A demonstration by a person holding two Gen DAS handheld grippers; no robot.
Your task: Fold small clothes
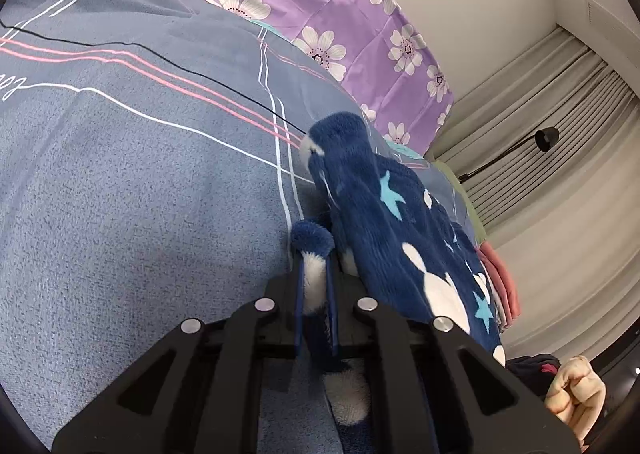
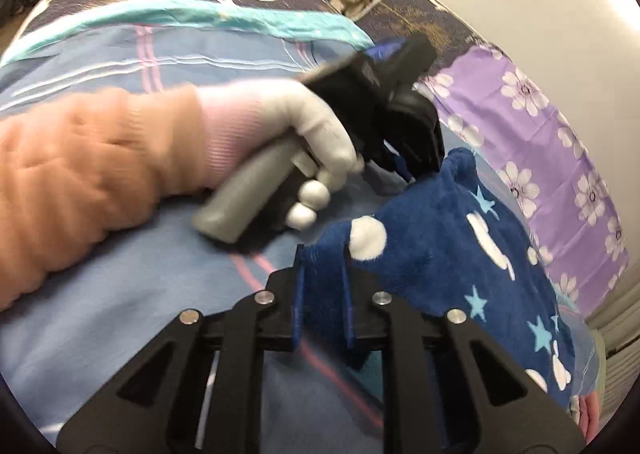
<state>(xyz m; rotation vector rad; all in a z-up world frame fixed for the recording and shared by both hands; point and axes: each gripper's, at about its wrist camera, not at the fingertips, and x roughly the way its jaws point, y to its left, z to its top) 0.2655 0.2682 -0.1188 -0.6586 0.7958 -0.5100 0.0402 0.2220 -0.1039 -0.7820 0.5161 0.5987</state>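
A dark blue fleece garment [image 1: 384,214] with white shapes and light blue stars lies on the blue-grey striped bedspread [image 1: 120,174]. My left gripper [image 1: 314,254] is shut on one edge of it; fleece bunches out past the fingertips. My right gripper [image 2: 324,254] is shut on another edge of the same garment [image 2: 460,254]. In the right wrist view the left gripper [image 2: 416,170], held by a white-gloved hand [image 2: 312,138] with an orange sleeve, touches the garment's far corner. The garment is lifted and draped between the two grippers.
A purple flowered cover [image 1: 340,6] lies along the wall side of the bed. Folded pink and green clothes [image 1: 504,274] sit beyond the garment. A cream item [image 1: 572,394] and a dark item lie at lower right. Curtains and a black lamp [image 1: 546,138] stand behind.
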